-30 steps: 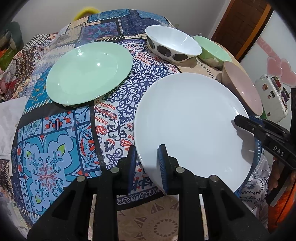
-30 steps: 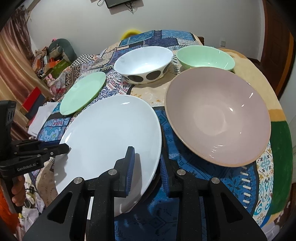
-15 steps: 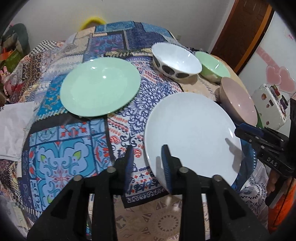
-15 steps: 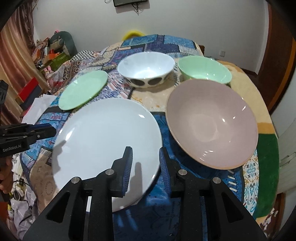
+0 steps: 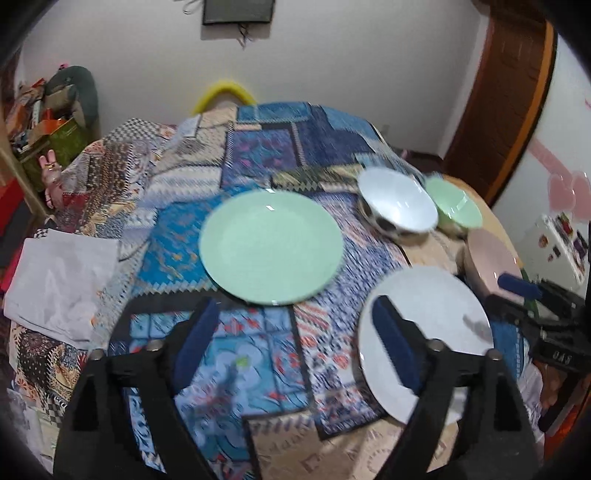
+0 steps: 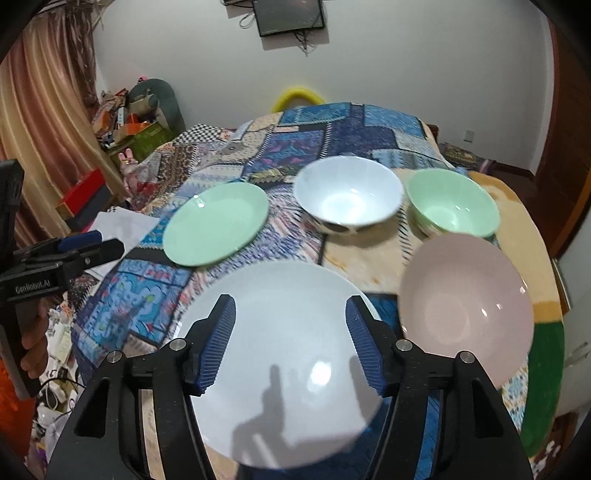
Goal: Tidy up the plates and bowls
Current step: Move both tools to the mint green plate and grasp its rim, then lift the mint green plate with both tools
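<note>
Both grippers tilt downward over the round white plate (image 6: 280,362), jaws just opened: left gripper (image 5: 295,343) spread wide, right gripper (image 6: 290,347) parted, each holding nothing.

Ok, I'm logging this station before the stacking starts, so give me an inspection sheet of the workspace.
Surface: round table under a patchwork cloth.
Job's things: white plate nearest, green plate, pink bowl, green bowl, white bowl with dark spots; all apart, none stacked.
Clutter: folded grey cloth at the table's edge.
Grippers: left gripper and right gripper have just been opening, nothing between the jaws.
Cables: wires dangling under the wall screen.
Surroundings: curtain, wooden door, piled boxes.
</note>
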`<action>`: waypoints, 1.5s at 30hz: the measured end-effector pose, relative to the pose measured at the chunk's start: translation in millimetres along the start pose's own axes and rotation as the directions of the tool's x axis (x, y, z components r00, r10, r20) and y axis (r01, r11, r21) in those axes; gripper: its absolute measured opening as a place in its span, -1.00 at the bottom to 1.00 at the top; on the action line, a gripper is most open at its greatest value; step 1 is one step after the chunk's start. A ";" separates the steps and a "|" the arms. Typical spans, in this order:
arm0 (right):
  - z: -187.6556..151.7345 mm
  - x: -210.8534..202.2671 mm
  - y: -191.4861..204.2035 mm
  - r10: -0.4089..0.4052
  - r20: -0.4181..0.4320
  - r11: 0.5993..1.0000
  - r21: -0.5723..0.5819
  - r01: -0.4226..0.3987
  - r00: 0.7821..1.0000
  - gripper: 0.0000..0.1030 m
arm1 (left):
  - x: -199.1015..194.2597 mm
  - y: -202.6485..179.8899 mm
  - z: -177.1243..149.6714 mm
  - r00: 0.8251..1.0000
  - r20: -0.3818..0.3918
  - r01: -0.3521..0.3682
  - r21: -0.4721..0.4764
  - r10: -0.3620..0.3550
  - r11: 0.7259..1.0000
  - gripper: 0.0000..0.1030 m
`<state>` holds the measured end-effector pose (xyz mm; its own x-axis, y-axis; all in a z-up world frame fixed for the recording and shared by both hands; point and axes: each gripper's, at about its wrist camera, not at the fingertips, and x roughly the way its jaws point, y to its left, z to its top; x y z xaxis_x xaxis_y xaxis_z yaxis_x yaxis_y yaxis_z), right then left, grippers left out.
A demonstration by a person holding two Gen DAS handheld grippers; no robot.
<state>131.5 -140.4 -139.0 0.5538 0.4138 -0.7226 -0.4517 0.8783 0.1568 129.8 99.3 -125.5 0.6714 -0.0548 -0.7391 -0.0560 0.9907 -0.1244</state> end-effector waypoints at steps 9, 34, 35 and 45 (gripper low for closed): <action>26.7 32.4 20.1 0.029 0.006 0.999 -0.037 -0.028 1.000 0.34 | 25.4 46.6 24.1 0.999 -0.001 -0.049 -0.066 0.049 0.997 0.83; 62.2 154.9 29.4 0.044 -0.233 0.998 -0.043 -0.055 0.971 -0.43 | 161.1 118.6 36.4 0.982 -0.185 0.007 -0.110 -0.028 0.994 -0.43; 63.4 157.7 28.1 0.046 -0.239 0.998 -0.040 -0.057 0.970 -0.43 | 162.7 118.0 37.5 0.983 -0.181 0.007 -0.104 -0.025 0.995 -0.47; 67.2 171.0 36.7 0.077 -0.258 0.995 -0.039 -0.090 0.963 -0.57 | 163.8 120.5 37.4 0.978 -0.193 0.057 -0.130 -0.082 0.990 -0.68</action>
<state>256.6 -21.3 -211.6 0.3181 0.4044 -0.8575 -0.5267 0.8274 0.1948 260.6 214.3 -236.7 0.5183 -0.1586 -0.8404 -0.1134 0.9613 -0.2513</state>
